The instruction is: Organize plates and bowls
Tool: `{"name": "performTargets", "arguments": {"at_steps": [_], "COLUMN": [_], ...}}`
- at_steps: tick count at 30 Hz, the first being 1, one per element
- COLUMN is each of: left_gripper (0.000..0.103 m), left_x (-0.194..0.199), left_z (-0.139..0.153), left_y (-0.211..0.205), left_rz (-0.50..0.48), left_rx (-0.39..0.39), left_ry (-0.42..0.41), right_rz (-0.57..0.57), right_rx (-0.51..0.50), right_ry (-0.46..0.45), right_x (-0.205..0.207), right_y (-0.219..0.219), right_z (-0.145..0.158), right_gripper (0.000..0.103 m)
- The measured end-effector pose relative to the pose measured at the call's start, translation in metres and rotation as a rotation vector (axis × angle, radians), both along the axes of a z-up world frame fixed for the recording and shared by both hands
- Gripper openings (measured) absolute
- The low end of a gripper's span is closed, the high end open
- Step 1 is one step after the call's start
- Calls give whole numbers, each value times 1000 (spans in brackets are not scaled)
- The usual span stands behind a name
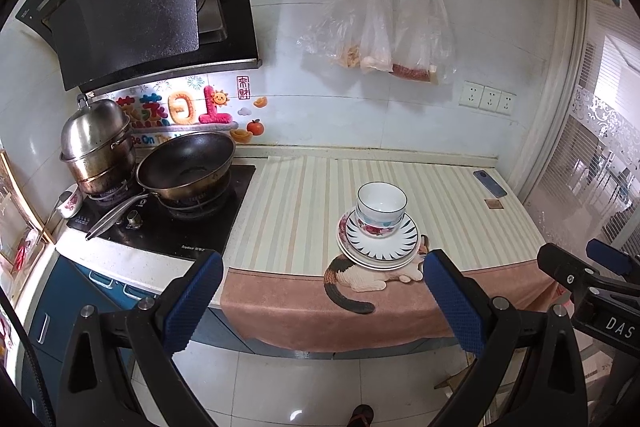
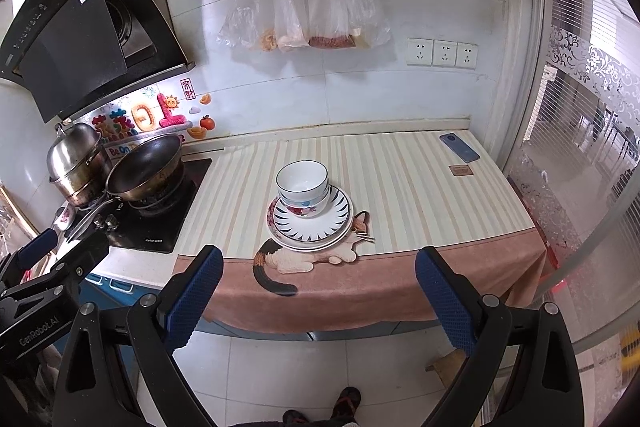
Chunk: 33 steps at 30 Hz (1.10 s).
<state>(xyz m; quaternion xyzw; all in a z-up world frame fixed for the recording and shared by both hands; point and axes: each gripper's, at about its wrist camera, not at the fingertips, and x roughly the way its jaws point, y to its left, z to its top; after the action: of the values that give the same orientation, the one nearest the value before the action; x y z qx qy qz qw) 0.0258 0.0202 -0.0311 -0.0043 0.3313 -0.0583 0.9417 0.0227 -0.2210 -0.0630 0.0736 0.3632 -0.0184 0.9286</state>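
Stacked bowls (image 1: 381,205) (image 2: 303,187), a white one with a dark rim nested in a floral one, stand on a pile of plates (image 1: 380,247) (image 2: 312,227) whose top plate has blue radial stripes. The pile rests on the striped counter mat, partly over a cat picture. My left gripper (image 1: 320,273) is open, held back from the counter's front edge, with nothing between its blue pads. My right gripper (image 2: 318,267) is open too, also in front of the counter and holding nothing. Each gripper shows at the side of the other's view.
A black wok (image 1: 186,163) (image 2: 146,167) and a steel pot (image 1: 98,147) (image 2: 78,163) sit on the hob at the left. A phone (image 1: 490,183) (image 2: 459,147) and a small brown card (image 2: 460,171) lie at the counter's far right. Plastic bags (image 2: 304,11) hang on the wall. A glass door stands at right.
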Motion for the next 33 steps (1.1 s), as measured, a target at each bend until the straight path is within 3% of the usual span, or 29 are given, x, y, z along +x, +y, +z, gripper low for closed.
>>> {"name": "performTargets", "arguments": {"at_steps": [33], "left_gripper": [103], "left_x": [4], "left_z": [2], "left_y": [5], "left_rz": [19], "left_rx": [2], "left_ry": [-18], "right_rz": [13], "right_rx": [-23], "right_ry": [-22], "right_x": [8], "right_y": [2], "right_z": [6], "right_gripper": [99]}}
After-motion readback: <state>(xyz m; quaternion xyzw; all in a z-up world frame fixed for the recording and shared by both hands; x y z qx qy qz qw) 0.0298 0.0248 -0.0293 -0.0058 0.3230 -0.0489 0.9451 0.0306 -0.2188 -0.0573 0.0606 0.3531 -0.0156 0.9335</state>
